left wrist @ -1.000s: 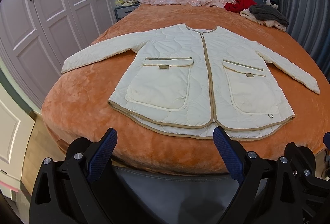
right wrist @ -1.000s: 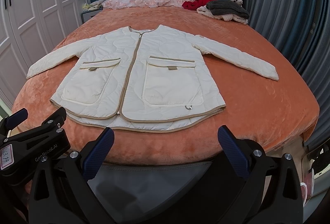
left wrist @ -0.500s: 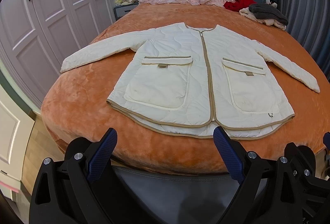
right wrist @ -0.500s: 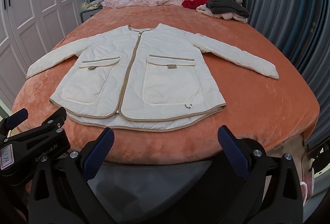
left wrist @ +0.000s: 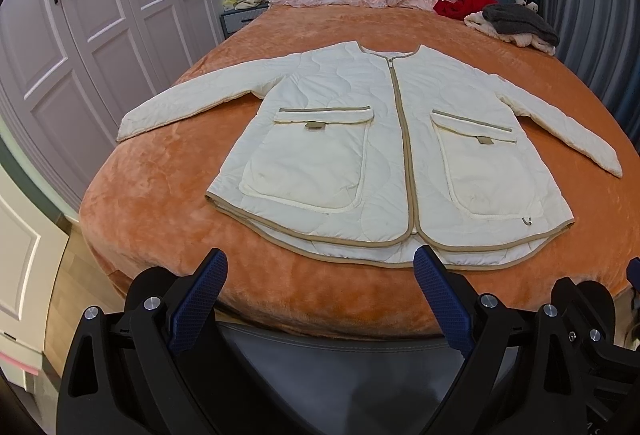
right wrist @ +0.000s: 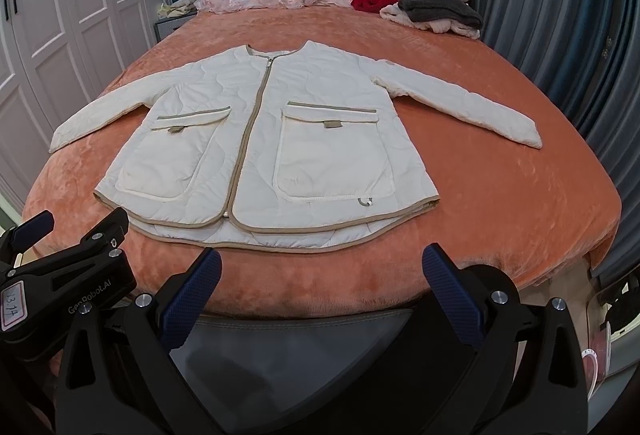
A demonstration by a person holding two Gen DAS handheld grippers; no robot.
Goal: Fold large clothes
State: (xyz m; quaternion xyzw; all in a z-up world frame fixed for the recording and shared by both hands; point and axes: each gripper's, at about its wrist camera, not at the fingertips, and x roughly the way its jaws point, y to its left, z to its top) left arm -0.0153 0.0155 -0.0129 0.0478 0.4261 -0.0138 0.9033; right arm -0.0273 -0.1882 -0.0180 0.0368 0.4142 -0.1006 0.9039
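A cream quilted jacket [left wrist: 384,155] is laid flat and face-up on the orange bedspread [left wrist: 160,187], zipped shut, its hem toward the foot of the bed and both sleeves spread outward from the body. The left gripper [left wrist: 320,267] and the right gripper [right wrist: 322,263] are held just short of the jacket's hem, each with its jaws wide apart and nothing between them; no cloth is touched. No fold appears to have been made, so a first sleeve fold is judged to be the step in hand. It would be done well if each cuff [right wrist: 528,135] were pinched through both layers and carried across the chest, with the padded cloth kept low and taut so that the body is not dragged. The heaped clothes [right wrist: 436,13] beyond the jacket's collar can be left alone.
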